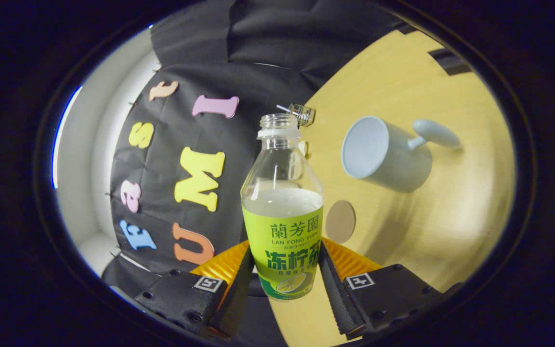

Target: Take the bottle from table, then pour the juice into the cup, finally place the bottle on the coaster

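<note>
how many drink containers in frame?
2: the open bottle, gripped between the claw fingers, and the cup on the table beyond them.

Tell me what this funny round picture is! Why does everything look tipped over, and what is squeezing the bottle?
The picture comes from a small camera that rides on a gripper, a grabbing tool with two fingers that a person holds in a hand. The lens bends everything into a round shape, and the tool is turned sideways, so the table looks tipped. The two fingers press on a bottle from both sides, holding it in the air. The bottle has no cap and is about half full of pale juice. Beyond it on the wooden table stands a light blue cup with a handle, and nearer the bottle lies a round coaster. Something small and clear sits behind the bottle's mouth; I cannot tell what.
</note>
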The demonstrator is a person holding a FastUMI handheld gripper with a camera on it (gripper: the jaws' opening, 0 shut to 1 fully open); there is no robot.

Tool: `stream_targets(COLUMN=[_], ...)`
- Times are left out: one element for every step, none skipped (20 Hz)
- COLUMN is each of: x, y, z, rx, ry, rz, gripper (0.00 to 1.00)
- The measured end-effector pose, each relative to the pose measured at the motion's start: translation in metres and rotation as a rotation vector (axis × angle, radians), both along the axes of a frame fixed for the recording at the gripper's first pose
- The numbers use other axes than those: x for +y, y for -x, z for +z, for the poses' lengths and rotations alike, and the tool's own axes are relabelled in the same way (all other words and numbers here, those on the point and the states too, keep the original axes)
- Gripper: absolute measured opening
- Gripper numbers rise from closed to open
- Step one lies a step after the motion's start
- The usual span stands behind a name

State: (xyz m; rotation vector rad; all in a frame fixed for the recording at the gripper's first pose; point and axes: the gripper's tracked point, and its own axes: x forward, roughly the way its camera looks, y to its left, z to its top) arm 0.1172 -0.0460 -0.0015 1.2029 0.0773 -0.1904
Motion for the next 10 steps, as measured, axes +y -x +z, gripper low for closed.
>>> stream_targets(x=[-0.002,-0.005,-0.01,-0.015,-0.022,-0.03,-0.038,-0.043,-0.044,-0.043], y=[0.004,0.008,0.011,0.016,0.021,0.026,0.034,0.036,0.036,0.034], z=[-0.007,-0.014,-0.017,-0.018,-0.017,-0.017,-0.014,-0.009,-0.002,0.005], rx=[0.055,0.113,0.16,0.202,0.249,0.302,0.353,0.384,0.399,0.403], ry=[0.104,0.212,0.323,0.445,0.577,0.708,0.823,0.917,0.987,1.04], rz=[-0.006,-0.013,-0.013,-0.018,-0.025,-0.035,-0.049,-0.057,-0.063,-0.064], gripper=[0.78,0.78,0.78,0.78,0.78,0.79,0.79,0.79,0.79,0.79])
